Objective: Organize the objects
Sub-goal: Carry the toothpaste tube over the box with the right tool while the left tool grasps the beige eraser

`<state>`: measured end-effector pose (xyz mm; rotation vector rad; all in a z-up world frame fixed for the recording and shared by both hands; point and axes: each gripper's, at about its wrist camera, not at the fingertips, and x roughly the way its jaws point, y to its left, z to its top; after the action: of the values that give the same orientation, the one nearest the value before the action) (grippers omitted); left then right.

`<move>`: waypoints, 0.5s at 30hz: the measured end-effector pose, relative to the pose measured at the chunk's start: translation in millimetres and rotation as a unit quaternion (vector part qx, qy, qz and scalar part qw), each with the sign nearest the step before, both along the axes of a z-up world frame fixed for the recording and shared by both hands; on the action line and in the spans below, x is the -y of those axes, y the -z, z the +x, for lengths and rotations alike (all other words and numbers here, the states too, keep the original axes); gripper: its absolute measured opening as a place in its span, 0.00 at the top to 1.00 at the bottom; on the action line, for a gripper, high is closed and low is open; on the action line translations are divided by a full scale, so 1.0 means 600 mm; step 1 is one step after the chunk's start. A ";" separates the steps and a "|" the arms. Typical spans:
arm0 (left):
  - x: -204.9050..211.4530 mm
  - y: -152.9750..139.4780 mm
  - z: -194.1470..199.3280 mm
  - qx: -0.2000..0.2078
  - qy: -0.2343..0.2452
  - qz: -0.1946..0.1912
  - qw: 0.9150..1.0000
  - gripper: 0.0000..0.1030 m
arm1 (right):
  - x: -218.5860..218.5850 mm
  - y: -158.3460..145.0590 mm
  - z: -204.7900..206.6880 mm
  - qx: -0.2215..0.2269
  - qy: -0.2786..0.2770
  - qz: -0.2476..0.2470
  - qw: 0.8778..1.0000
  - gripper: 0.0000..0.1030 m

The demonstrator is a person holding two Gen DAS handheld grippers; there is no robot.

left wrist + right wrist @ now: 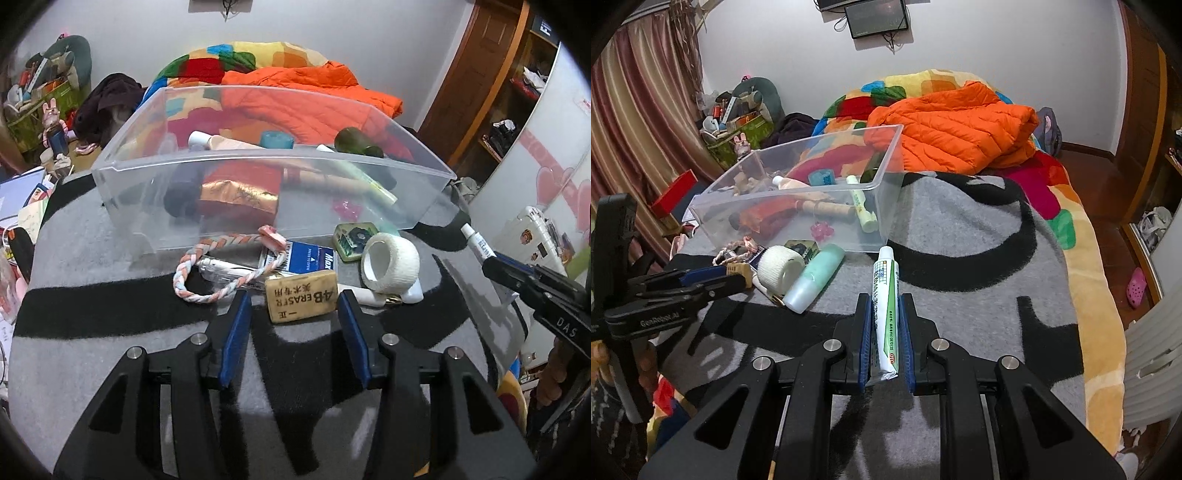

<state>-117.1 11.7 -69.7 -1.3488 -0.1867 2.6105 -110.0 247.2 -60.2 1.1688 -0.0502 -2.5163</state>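
Observation:
A clear plastic bin (258, 206) (886, 155) on the grey and black blanket holds several items. My left gripper (294, 299) is open, its fingers either side of a tan 4B eraser (301, 301). Beside the eraser lie a braided band (221, 273), a blue card (306, 258), a white tape roll (391, 266) (779, 267) and a green tin (352, 240). My right gripper (884, 301) is shut on a white and green tube (884, 310), held above the blanket; the tube also shows in the left wrist view (476, 243). A mint bottle (814, 277) lies by the tape roll.
An orange jacket (953, 129) and a colourful quilt (1067, 221) lie behind the bin. Clutter and a green box (738, 129) stand at the left by the curtain. A wooden door (476, 74) and shelves are at the right.

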 end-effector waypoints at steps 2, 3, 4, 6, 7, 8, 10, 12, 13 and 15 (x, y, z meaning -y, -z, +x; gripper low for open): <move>-0.001 -0.001 0.002 -0.002 0.005 0.000 1.000 0.63 | 0.002 -0.004 0.000 -0.003 -0.001 -0.003 1.000 0.87; -0.005 -0.002 0.007 -0.007 0.005 -0.010 1.000 0.63 | 0.002 -0.006 0.000 -0.005 -0.002 -0.004 1.000 0.87; -0.006 -0.002 0.010 -0.009 0.005 -0.013 1.000 0.63 | 0.003 -0.008 0.000 -0.006 -0.003 -0.006 1.000 0.87; -0.007 -0.004 0.017 -0.012 0.006 -0.015 1.000 0.64 | 0.007 -0.015 -0.001 -0.010 -0.005 -0.008 1.000 0.87; -0.007 -0.006 0.020 -0.013 0.006 -0.012 1.000 0.64 | 0.009 -0.019 -0.001 -0.013 -0.006 -0.009 1.000 0.87; -0.006 -0.008 0.023 -0.015 0.006 -0.009 1.000 0.64 | 0.010 -0.022 -0.002 -0.016 -0.006 -0.011 1.000 0.87; -0.004 -0.014 0.030 -0.022 0.004 -0.006 1.000 0.85 | 0.014 -0.031 -0.004 -0.022 -0.008 -0.015 1.000 0.87; 0.002 -0.022 0.033 -0.019 0.006 0.004 1.000 0.90 | 0.018 -0.040 -0.006 -0.028 -0.010 -0.017 0.999 0.87; 0.006 -0.027 0.035 -0.024 0.006 0.012 1.000 0.90 | 0.022 -0.046 -0.008 -0.033 -0.012 -0.019 0.999 0.87; 0.010 -0.039 0.036 -0.033 0.002 0.013 0.999 0.90 | 0.027 -0.055 -0.012 -0.041 -0.015 -0.020 0.999 0.87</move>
<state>-95.2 5.5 -46.6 -1.2526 -0.2081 2.6353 -117.1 230.8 -26.9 1.0421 -0.0606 -2.5213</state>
